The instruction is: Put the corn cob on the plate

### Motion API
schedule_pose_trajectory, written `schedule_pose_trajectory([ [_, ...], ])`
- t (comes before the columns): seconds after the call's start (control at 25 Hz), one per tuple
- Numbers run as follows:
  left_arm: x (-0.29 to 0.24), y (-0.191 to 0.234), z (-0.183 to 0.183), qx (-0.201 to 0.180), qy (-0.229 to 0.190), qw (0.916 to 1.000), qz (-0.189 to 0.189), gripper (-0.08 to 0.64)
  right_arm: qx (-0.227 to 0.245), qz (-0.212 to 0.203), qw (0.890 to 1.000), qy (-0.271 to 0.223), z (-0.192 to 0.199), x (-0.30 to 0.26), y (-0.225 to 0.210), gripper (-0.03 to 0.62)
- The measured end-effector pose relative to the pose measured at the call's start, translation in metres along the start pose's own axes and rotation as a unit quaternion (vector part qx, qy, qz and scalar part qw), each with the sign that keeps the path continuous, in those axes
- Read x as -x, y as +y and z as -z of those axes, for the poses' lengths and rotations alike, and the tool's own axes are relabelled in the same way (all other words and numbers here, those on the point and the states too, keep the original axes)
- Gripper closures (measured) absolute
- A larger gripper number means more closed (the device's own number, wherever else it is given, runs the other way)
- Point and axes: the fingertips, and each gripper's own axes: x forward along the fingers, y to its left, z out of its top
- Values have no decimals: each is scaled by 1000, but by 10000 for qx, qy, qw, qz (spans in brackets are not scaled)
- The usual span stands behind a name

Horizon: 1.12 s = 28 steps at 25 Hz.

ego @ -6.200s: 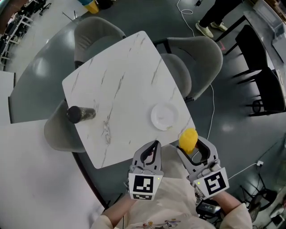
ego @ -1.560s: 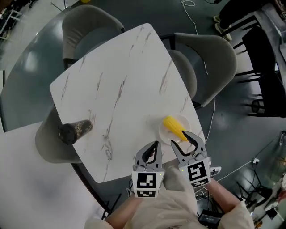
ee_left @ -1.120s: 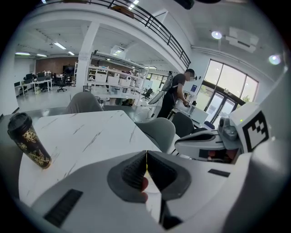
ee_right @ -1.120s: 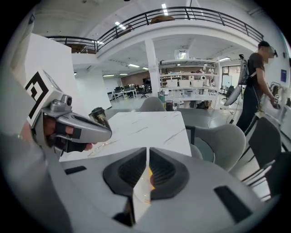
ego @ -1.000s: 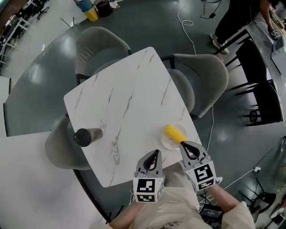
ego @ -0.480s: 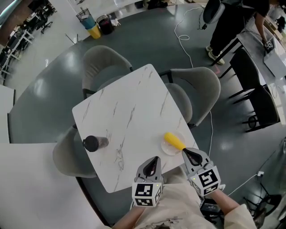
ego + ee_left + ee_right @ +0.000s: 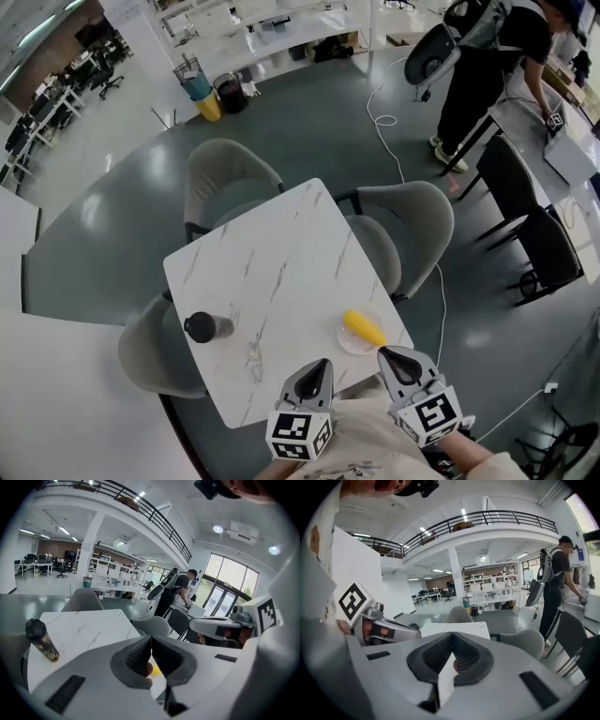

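The yellow corn cob (image 7: 363,327) lies on the small white plate (image 7: 349,344) near the right corner of the white marble table (image 7: 272,281). A sliver of the yellow corn cob (image 7: 154,671) shows behind the left jaws. My left gripper (image 7: 317,369) hangs above the table's near edge, jaws shut and empty. My right gripper (image 7: 394,358) is just right of the plate, clear of it, jaws shut on nothing. Both are raised off the table.
A dark bottle (image 7: 206,327) stands near the table's left edge, also seen as the dark bottle (image 7: 42,640). Grey chairs (image 7: 412,220) ring the table. A person (image 7: 487,56) stands at a desk to the far right. A cable (image 7: 389,112) runs over the floor.
Both grippers have risen and drawn back from the plate, where the corn cob stays. The view has widened, showing more of the room.
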Motion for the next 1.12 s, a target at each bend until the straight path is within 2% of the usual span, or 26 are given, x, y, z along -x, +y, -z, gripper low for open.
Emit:
schedule_pose_trajectory([
  [0.24, 3, -7, -9, -85, -138, 9999, -8, 552, 153, 103, 9990, -418, -20, 21, 13, 588],
  [0.56, 8, -21, -21, -159, -346, 9992, 72, 552, -34, -11, 9992, -398, -11, 36, 22, 588],
  [1.12, 19, -50, -24, -359, -371, 9985, 203, 552, -108, 144, 9980, -611, -21, 62, 17, 588],
])
